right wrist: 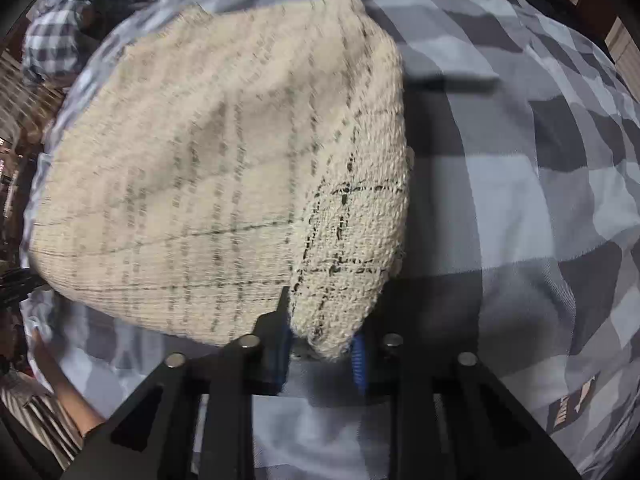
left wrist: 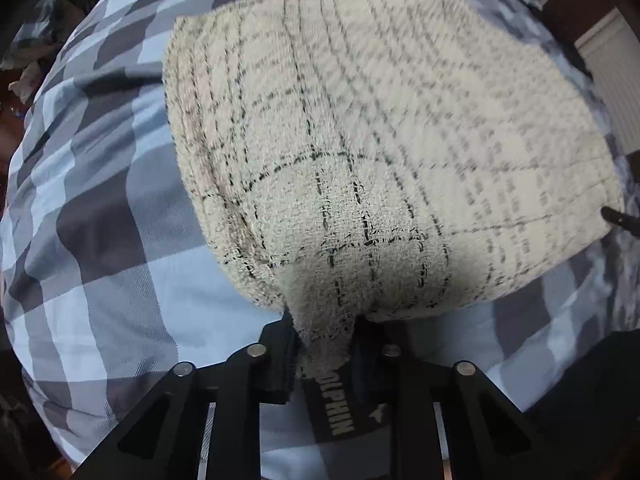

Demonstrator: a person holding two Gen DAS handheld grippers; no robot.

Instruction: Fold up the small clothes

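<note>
Cream checked cloth (left wrist: 360, 128) pinched at both near corners: left gripper (left wrist: 326, 344) clamps one bunched corner, right gripper (right wrist: 320, 344) clamps the other, jaws narrow on fabric. Beyond the fingers the cloth spreads over the blue-grey plaid bedcover (left wrist: 100, 280), far edge lying flat. Judgement: fold just beginning; corners gripped, nothing carried over yet.

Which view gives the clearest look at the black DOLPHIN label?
The left wrist view: the DOLPHIN label reads clearly just below the cream checked towel. The right wrist view shows no readable label beside its towel corner.
</note>
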